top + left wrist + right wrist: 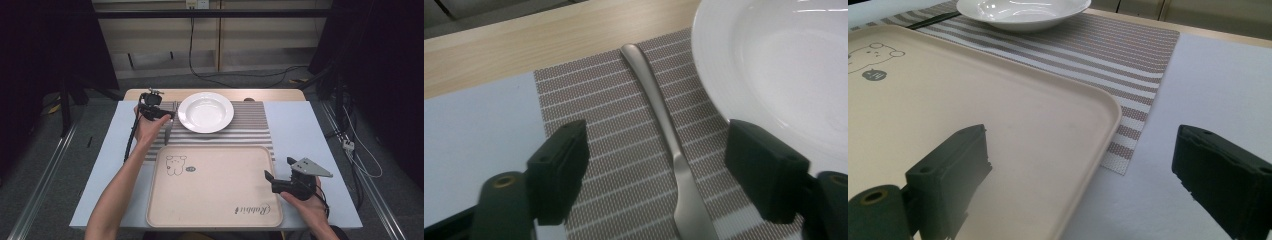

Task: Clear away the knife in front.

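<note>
Nearest the person, the right gripper (pixel 276 175) hovers at the tray's (pixel 215 210) right edge, held in the right hand (pixel 305 200). Its jaws stand wide apart with nothing between them and nothing touched. In the right gripper view the tray's rounded corner (pixel 1108 107) lies between the two jaws, one jaw over the tray, the other over the pale table (pixel 1208 90). Beyond that corner runs the striped mat (pixel 1128 55), and farther still sits the white plate (pixel 1020 12).

The tray carries a small bear drawing (pixel 176 164) near its far left corner.

Farther off, the left hand (pixel 147 127) holds the left gripper (pixel 170 115) above the mat's left part, just left of the plate (pixel 205 112). Its jaws are also open wide and grip nothing. In the left gripper view a metal utensil (pixel 664 130) lies flat on the mat (pixel 599 100) between the jaws, its handle running away from the gripper, touching neither jaw. Which kind of utensil I cannot tell, since its working end is cut off at the bottom. The plate's rim (pixel 714 95) lies just beside the handle, past one jaw. Beyond the mat a strip of bare wood (pixel 549 40) shows at the table's far edge.
</note>
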Tool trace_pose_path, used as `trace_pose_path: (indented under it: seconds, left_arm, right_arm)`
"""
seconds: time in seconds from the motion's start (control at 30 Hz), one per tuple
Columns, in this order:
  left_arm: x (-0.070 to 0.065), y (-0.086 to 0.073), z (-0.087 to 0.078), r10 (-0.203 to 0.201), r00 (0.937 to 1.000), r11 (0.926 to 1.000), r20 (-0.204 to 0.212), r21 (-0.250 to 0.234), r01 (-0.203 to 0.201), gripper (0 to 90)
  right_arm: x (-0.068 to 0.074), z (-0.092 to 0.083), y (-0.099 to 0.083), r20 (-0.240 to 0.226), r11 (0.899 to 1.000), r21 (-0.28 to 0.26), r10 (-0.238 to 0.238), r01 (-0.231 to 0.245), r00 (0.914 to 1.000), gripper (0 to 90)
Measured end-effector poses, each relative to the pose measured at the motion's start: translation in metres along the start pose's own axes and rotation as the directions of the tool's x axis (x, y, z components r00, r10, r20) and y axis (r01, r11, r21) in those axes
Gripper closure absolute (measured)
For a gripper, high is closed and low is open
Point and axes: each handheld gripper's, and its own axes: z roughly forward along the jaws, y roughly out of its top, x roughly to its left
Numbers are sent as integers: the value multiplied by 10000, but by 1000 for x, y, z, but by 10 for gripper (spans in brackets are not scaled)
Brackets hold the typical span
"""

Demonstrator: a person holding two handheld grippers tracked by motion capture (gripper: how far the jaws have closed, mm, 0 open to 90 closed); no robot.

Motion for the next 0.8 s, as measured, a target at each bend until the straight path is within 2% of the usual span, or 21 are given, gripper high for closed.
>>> trace_pose_path:
  seconds: [0.07,0.1,0.17,0.2,0.23,0.3,0.43,0.6,0.63,0.7,0.73,0.8]
  left_arm:
    - [0,2,7,-34,10000,9999,-33,122,34,313]
    - [1,3,11,90,9999,9989,50,458,-93,331]
    - [4,5,17,-100,9996,9940,250,1087,72,344]
    - [4,5,17,-100,9996,9940,250,1087,72,346]
    - [4,5,19,-267,9994,9952,242,953,243,362]
    - [6,5,25,-519,9980,9936,363,1023,479,380]
    - [4,5,32,-266,9990,9922,371,1226,219,435]
    - [4,7,40,-374,9992,9924,171,1181,352,435]
    - [3,8,41,-293,9995,9925,102,1189,279,471]
    - [4,9,40,-291,9989,9918,357,1254,244,535]
    - [4,9,40,-291,9989,9918,357,1254,244,575]
    - [3,11,41,-355,9992,9902,209,1356,324,599]
  right_arm:
    - [0,0,0,-37,10000,20,-23,23,10000,88]
    - [0,0,0,-30,10000,32,7,-7,10000,88]
    - [0,0,0,-25,10000,32,22,-22,10000,87]
    - [0,0,0,-34,10000,36,16,-16,10000,88]
    - [0,-1,0,-52,10000,48,8,-7,10000,88]
    - [1,0,0,-91,10000,52,-61,61,9999,89]
    - [1,0,0,-173,9999,81,-92,93,9998,92]
    - [1,0,0,-204,9999,105,-35,37,9998,93]
    - [1,0,0,-222,9999,103,-34,36,9997,94]
    - [0,0,0,-229,9999,106,-22,24,9997,94]
    - [0,0,0,-229,9999,106,-22,24,9997,94]
    - [0,0,0,-226,9999,107,1,2,9997,94]
